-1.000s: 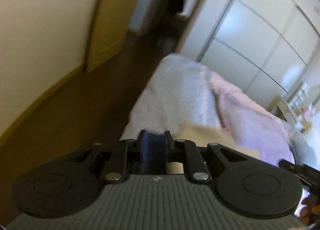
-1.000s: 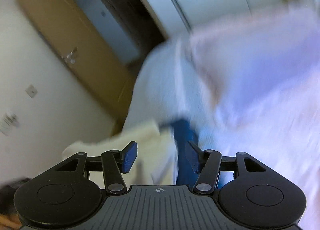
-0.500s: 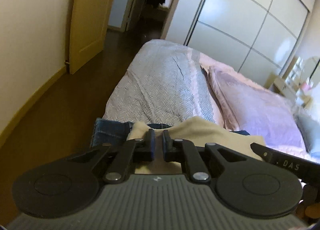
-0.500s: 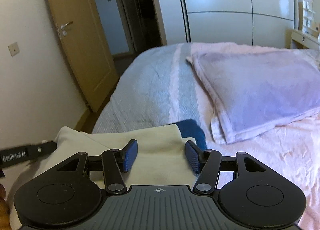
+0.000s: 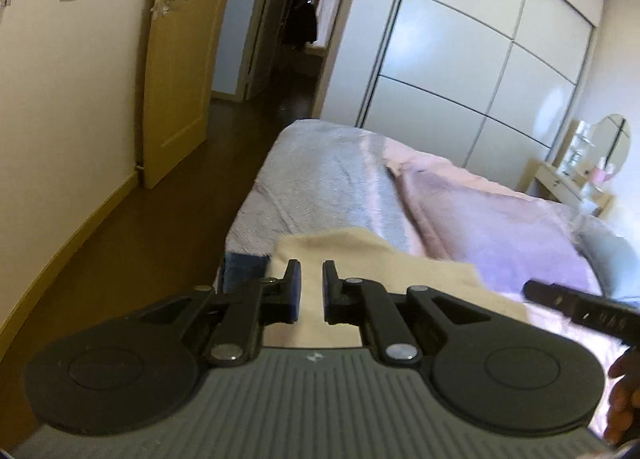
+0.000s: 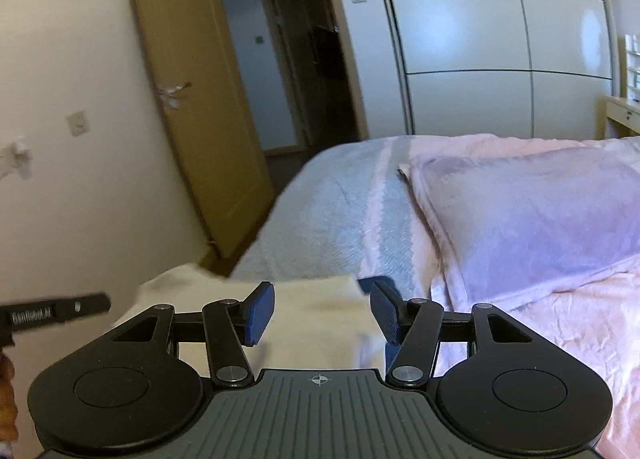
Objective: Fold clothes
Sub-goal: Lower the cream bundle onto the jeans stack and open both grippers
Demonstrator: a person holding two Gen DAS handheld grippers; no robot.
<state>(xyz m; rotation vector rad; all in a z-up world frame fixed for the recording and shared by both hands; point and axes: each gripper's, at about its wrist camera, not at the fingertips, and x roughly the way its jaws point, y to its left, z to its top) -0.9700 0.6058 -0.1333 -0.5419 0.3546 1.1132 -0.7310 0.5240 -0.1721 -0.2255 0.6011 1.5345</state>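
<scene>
The left gripper (image 5: pixel 311 279), parted slightly, and the wide-open right gripper (image 6: pixel 322 311) both hover empty above the cream folded cloth (image 6: pixel 316 323).

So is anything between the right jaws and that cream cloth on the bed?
Nothing visible: the right gripper is open directly over the cream folded cloth, which lies on the bed's grey quilted cover.
</scene>
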